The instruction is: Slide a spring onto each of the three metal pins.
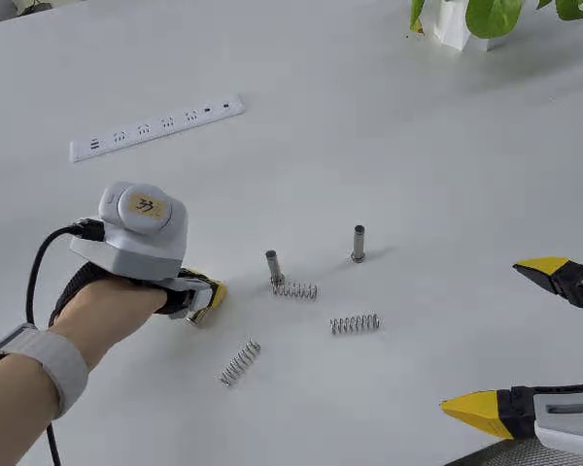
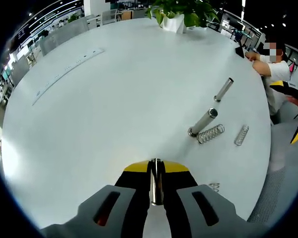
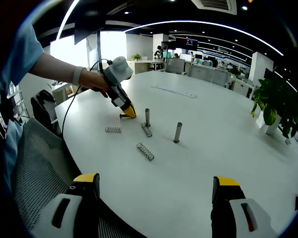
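Jaws on my right gripper (image 1: 510, 337) are standing wide apart and gripping nothing, hovering over the near edge of the table (image 1: 418, 146). Those on my left gripper (image 1: 202, 306) are pinching shut on a slim metal rod (image 2: 155, 184), which I'm judging to be the third pin.

I'm weighing the next move on the middle spring (image 1: 355, 323). It is lying ahead and to the left of the open right jaws, with its long axis running across my head view. In the right gripper view it is pointing away from the jaws, so they would be closing across its coils. The right gripper is the free one and the nearer.

The nearest spring (image 1: 240, 361) is lying slantwise just beside the left jaws. The far spring (image 1: 294, 289) is lying at the foot of the near pin (image 1: 274, 267), touching or just beside, I can't tell which. The far pin (image 1: 359, 243) is standing upright beyond, well apart.

The springs are bright, open-coiled wire, probably light and prone to rolling. The pins are smooth grey cylinders. The tabletop is looking matte, white and slick.
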